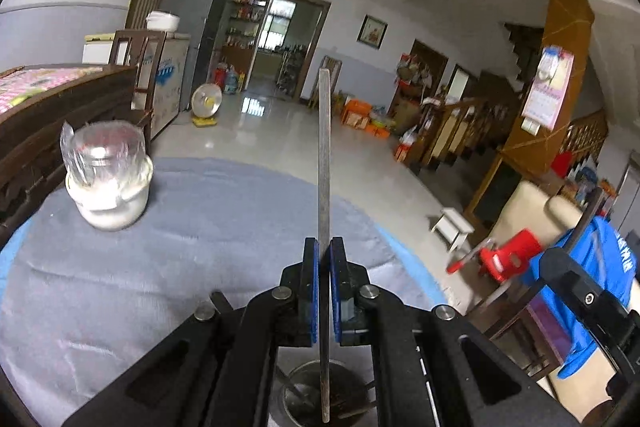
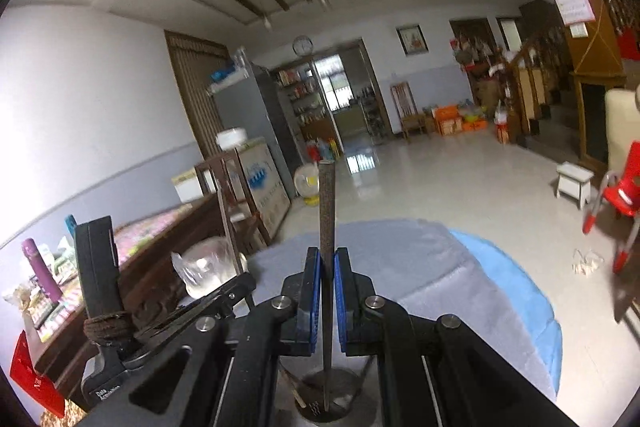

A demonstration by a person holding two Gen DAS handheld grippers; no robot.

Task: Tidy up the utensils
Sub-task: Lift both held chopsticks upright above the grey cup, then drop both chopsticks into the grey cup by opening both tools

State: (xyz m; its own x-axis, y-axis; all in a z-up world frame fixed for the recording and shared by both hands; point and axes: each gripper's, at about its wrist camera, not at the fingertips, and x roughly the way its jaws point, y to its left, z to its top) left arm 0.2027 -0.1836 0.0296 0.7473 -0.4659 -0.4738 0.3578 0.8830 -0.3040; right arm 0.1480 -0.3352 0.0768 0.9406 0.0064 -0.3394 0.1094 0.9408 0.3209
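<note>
Currently, left wrist view:
Left gripper: my left gripper (image 1: 324,259) has its blue pads (image 1: 314,291) clamped on a flat metal utensil handle (image 1: 324,155).
Handle attitude: it stands upright between the pads, top end above the table edge, lower end down inside a metal holder (image 1: 320,391) directly below the jaws.
Holder contents: other thin utensils lean inside it; I cannot tell what kind.
Table: grey cloth (image 1: 180,267) over a blue cover, round edge.
Jar: glass jar (image 1: 107,175) with white contents and a plastic wrap top, standing on the cloth well to the left of the handle.
Other tool: my right gripper's black body (image 1: 580,287) shows at the right edge.

Right wrist view:
Right gripper: my right gripper (image 2: 327,259) is closed on a second, darker textured utensil handle (image 2: 326,211), pads against both faces.
Handle attitude: upright, lower end reaching into the metal holder (image 2: 328,393) beneath the fingers.
Left gripper body: visible at the left, beside the jar (image 2: 204,267).
</note>
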